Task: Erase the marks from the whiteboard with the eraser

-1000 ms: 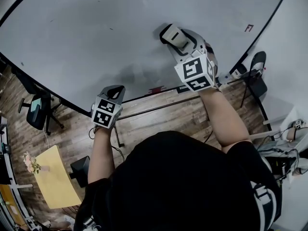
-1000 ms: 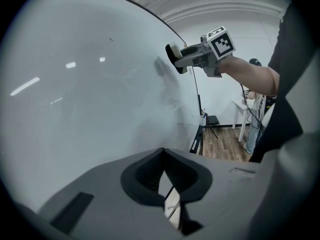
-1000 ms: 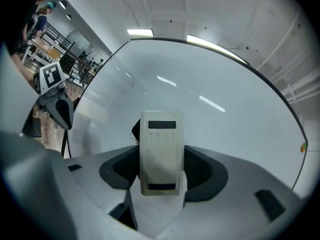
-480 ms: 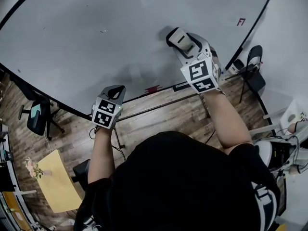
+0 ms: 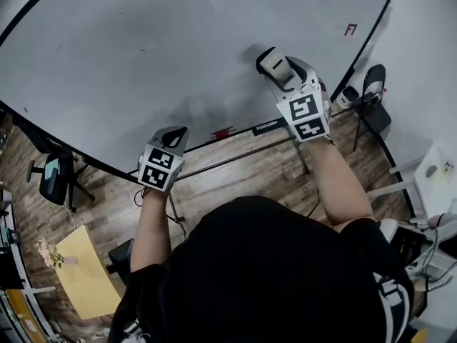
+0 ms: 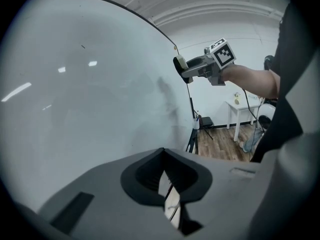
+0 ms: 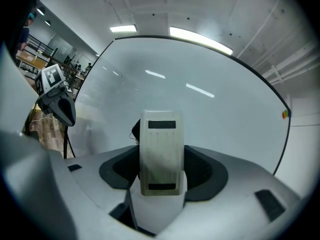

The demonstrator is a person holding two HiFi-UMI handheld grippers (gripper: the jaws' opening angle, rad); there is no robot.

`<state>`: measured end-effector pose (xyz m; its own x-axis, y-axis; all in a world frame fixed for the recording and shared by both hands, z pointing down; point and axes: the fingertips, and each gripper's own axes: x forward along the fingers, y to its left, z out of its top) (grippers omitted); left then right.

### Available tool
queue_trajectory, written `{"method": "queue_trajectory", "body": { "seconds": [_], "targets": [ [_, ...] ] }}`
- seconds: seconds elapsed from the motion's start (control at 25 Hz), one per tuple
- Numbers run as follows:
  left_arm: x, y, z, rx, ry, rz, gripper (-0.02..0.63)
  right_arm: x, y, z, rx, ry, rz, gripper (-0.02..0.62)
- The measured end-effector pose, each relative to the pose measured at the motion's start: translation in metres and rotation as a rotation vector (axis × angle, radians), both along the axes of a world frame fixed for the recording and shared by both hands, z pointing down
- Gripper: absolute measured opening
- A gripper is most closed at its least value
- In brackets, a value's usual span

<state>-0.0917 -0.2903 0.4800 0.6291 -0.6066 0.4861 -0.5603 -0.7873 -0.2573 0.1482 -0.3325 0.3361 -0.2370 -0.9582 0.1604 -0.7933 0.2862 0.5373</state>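
Observation:
The whiteboard [image 5: 143, 48] fills the upper part of the head view. A white eraser [image 5: 272, 61] with a black pad lies pressed flat against the board, with my right gripper [image 5: 284, 73] shut on it. In the right gripper view the eraser [image 7: 160, 154] stands between the jaws. A faint grey smear [image 5: 196, 109] shows low on the board, left of the eraser. A small red mark [image 5: 350, 29] sits near the board's right edge. My left gripper [image 5: 173, 136] is held near the board's lower edge, jaws together and holding nothing.
A red item [image 5: 224, 133] and a black label [image 5: 268, 126] sit on the board's lower rail. A black chair [image 5: 375, 113] stands at the right and an office chair [image 5: 53, 171] at the left. A yellow table [image 5: 82, 274] is at the lower left.
My right gripper has slid the eraser along the board toward its right edge. The left gripper has stayed almost still.

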Motion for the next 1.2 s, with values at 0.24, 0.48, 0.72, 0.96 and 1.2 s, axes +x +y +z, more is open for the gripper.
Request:
{"method": "queue_trajectory", "body": {
  "seconds": [0.24, 0.48, 0.72, 0.96, 1.2],
  "targets": [
    [0.009, 0.002, 0.003, -0.007, -0.005, 0.013, 0.009, 0.015, 0.006, 0.01, -0.053, -0.095, -0.002, 0.25],
    [0.013, 0.006, 0.003, -0.009, -0.009, 0.023, 0.009, 0.023, 0.015, 0.017, -0.074, -0.159, -0.005, 0.25],
    [0.018, 0.01, 0.002, -0.008, -0.007, 0.029, 0.009, 0.03, 0.026, 0.029, -0.109, -0.215, -0.013, 0.25],
    [0.023, 0.015, 0.006, -0.017, -0.009, 0.037, 0.009, 0.039, 0.033, 0.04, -0.144, -0.292, -0.02, 0.25],
    [0.027, 0.018, 0.006, -0.027, -0.002, 0.042, 0.009, 0.047, 0.04, 0.047, -0.163, -0.33, -0.022, 0.25]
  ]
}}
